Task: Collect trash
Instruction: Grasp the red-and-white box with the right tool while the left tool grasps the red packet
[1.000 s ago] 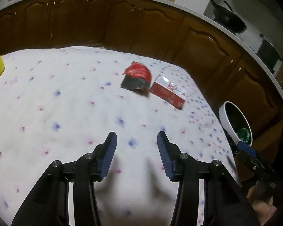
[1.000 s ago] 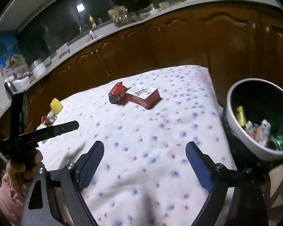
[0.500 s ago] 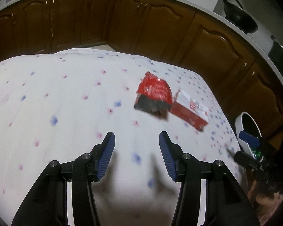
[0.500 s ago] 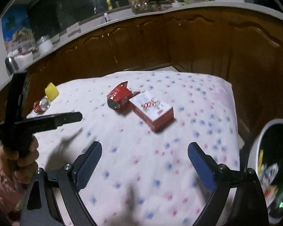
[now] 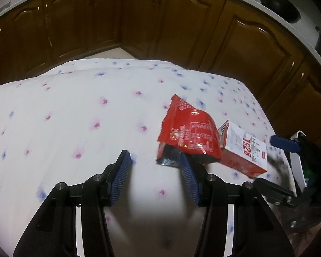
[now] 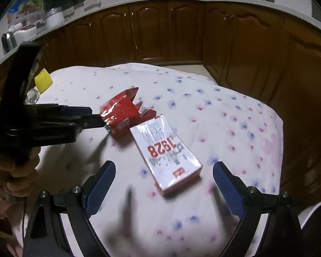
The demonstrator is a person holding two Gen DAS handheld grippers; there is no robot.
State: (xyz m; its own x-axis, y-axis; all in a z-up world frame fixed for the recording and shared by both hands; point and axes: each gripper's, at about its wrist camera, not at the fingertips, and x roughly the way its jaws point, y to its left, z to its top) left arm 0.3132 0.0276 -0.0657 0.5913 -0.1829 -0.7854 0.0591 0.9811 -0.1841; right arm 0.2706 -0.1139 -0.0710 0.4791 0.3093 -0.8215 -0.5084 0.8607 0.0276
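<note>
Left tool [image 5: 154, 167], right tool [image 6: 162, 184] both agape, empty; red wrapper [image 5: 188, 135], 1928 box [image 6: 169, 152] uncollected on bench [image 5: 75, 111].

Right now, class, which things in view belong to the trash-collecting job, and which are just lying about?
Job:
red wrapper
1928 carton
left gripper
right gripper

Lying about:
yellow cup
tablecloth
cabinets
</note>
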